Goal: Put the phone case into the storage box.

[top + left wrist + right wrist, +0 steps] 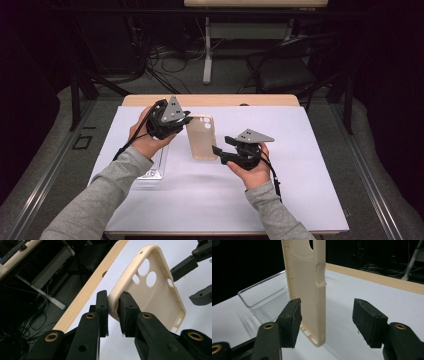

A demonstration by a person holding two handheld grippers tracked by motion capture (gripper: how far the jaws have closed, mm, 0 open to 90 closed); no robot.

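A cream phone case point(201, 137) is held up off the white table cover, its inner side and camera holes showing in the left gripper view point(155, 297). My left gripper point(187, 120) is shut on the case's upper corner, with both pads pressing on its rim point(113, 307). My right gripper point(218, 154) is at the case's lower right edge. In the right gripper view its jaws point(328, 315) stand open around the lower end of the case point(308, 285). One pad is close beside the case and the other is well apart from it.
A clear plastic tray point(152, 167) lies on the white cover point(300, 165) under my left forearm, seen also behind the case point(265, 300). The table's wooden far edge point(210, 100) runs along the back. A dark chair point(285, 70) and cables lie beyond.
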